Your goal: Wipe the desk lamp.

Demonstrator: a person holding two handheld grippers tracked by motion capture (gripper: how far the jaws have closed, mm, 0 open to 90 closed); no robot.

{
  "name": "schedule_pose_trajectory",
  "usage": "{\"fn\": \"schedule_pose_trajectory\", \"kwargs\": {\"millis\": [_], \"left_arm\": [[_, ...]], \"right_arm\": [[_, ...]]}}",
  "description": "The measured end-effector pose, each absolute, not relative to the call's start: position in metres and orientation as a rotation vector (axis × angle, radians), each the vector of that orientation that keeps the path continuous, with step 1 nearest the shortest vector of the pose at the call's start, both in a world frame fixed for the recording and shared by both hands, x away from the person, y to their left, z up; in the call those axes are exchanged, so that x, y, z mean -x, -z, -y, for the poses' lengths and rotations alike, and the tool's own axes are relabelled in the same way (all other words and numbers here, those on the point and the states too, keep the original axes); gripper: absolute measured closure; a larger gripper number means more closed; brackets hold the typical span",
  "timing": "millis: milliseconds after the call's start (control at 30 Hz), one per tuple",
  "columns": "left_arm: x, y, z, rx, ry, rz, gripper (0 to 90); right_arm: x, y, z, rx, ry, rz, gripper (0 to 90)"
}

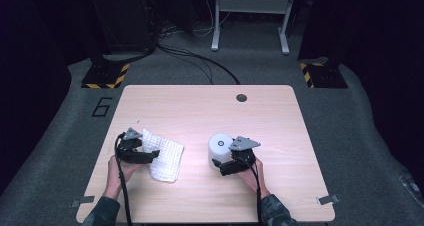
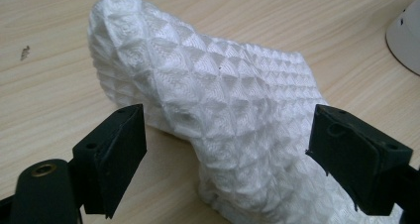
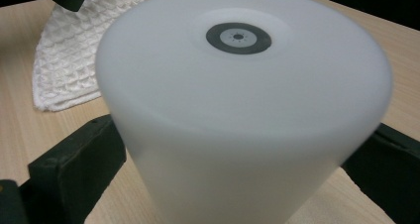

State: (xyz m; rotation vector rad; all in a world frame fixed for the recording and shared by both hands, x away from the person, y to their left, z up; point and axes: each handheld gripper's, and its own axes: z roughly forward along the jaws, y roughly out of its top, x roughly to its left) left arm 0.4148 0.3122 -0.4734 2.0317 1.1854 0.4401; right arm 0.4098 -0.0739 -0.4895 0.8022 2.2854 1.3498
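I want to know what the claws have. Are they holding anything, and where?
The right gripper clasps the white cylinder by its lower sides. The left gripper is open around the white waffle cloth, not pinching it.

High view overhead, facing forward; gripper views close, both sharing cloth (image 2: 218, 110).

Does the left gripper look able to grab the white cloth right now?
Probably yes. The left gripper stands open with the cloth bunched between its fingers, and nothing lies in between; closing should catch it.
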Motion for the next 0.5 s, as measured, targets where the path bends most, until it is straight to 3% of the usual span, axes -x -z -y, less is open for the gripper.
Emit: {"fn": "schedule_pose_trajectory", "kwargs": {"millis": [500], "left_arm": [[-0.378,0.468,-0.335,-2.003,-0.532,-1.206,7.6]], "right_arm": [[-0.389,0.477,0.132,-0.929,-1.319,-2.256,0.0]]}}
